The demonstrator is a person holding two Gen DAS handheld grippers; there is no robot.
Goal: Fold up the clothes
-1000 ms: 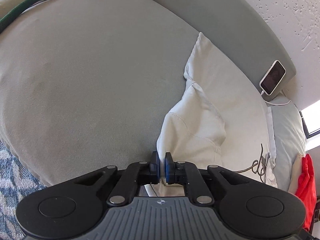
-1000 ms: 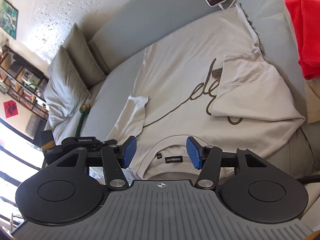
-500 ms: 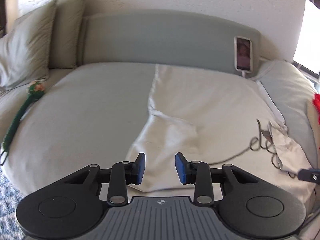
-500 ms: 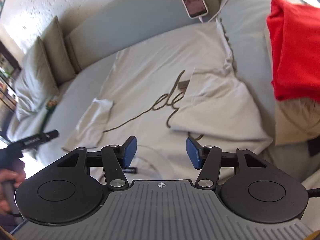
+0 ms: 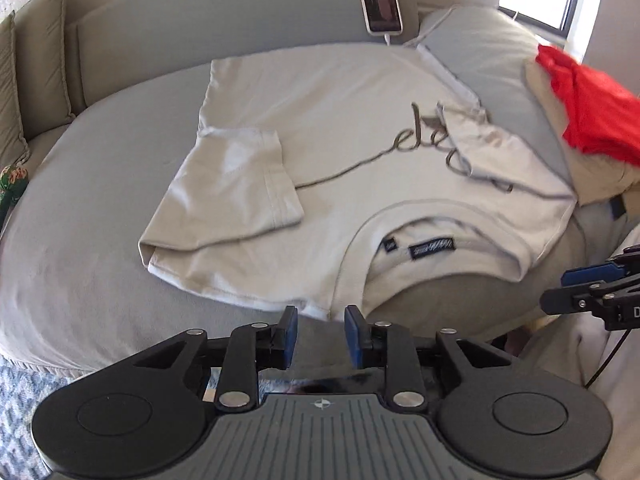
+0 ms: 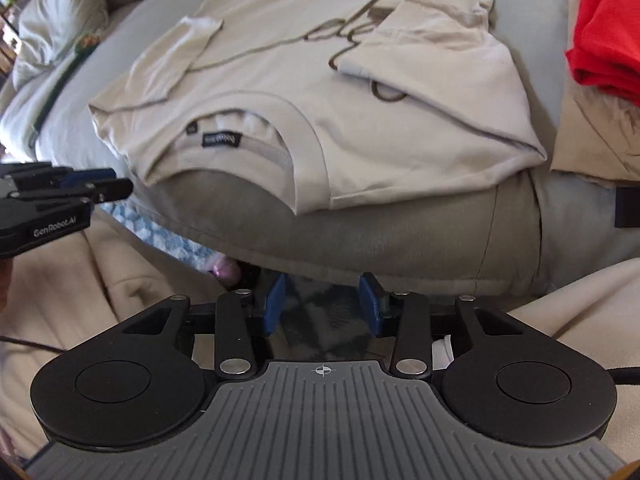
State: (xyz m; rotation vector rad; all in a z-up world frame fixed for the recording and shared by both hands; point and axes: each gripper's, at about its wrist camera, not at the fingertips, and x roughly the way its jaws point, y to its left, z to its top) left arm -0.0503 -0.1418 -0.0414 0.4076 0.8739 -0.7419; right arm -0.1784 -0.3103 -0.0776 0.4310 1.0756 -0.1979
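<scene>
Both grippers hover off the near edge of the cushion with nothing between their blue pads. On the left gripper (image 5: 318, 334) the jaws stand partly apart, just short of the shirt's hem near the collar. On the right gripper (image 6: 323, 307) the jaws are closing on empty air, low in front of the cushion's (image 6: 400, 232) front face.

A cream T-shirt (image 5: 340, 152) lies spread face up on the grey cushion, collar toward the grippers, its dark neck label (image 5: 434, 246) showing inside the neckline. Both sleeves are folded inward over the chest, the right one covering part of the cursive lettering (image 5: 416, 142).

Beyond the shirt a phone (image 5: 380, 4) leans on the backrest with a white cable running from it. To the right a red garment (image 6: 608, 28) sits on a beige pile, and tan pillows (image 5: 28, 60) stand at the far left.
</scene>
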